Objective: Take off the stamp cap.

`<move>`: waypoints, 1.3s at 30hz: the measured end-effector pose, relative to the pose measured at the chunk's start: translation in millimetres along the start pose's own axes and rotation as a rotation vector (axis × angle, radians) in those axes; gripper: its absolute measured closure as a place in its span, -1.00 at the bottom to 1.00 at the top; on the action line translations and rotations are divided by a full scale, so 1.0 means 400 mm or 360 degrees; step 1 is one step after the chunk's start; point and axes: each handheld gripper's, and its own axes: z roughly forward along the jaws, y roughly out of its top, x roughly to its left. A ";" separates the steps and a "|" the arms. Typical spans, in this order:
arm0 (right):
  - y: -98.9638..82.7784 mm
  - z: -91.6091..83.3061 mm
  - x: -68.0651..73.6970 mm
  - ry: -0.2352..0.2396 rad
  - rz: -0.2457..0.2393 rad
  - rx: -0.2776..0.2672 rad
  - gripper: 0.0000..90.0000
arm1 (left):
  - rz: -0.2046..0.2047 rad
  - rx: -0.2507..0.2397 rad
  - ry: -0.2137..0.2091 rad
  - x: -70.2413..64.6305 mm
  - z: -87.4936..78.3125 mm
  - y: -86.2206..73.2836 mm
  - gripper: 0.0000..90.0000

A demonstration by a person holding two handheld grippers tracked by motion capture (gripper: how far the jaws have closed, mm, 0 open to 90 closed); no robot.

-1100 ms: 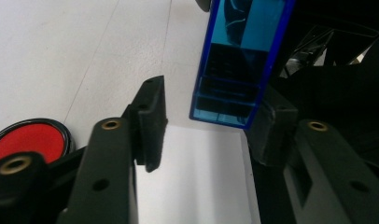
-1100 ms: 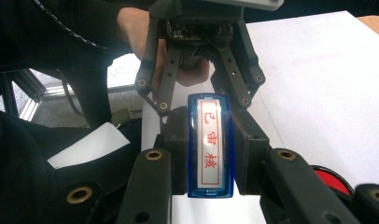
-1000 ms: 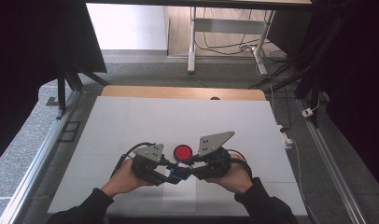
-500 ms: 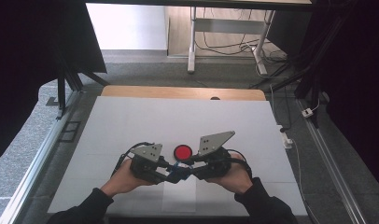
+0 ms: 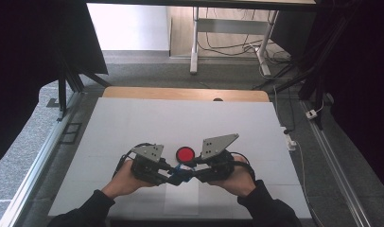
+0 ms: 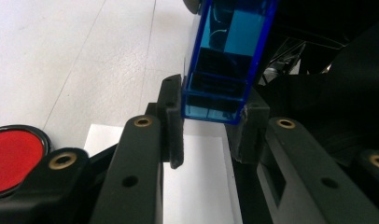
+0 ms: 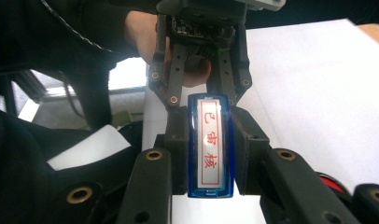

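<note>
Left gripper (image 6: pixel 208 135) jaws just closed onto the blue stamp (image 6: pixel 225 60), right gripper (image 7: pixel 210 140) clamped too; light, stiff, slick plastic, so grip flat sides mid-body.

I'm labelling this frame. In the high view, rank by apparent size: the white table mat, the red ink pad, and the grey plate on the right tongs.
1. White table mat, by far the largest.
2. Grey plate on the right tongs.
3. Red ink pad, a little smaller than the plate; both lie about equally far from the camera.
</note>
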 end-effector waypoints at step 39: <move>0.002 -0.010 -0.004 0.0041 -0.0006 -0.0068 0.60 | 0.0037 -0.0010 0.0020 -0.013 -0.016 0.007 0.54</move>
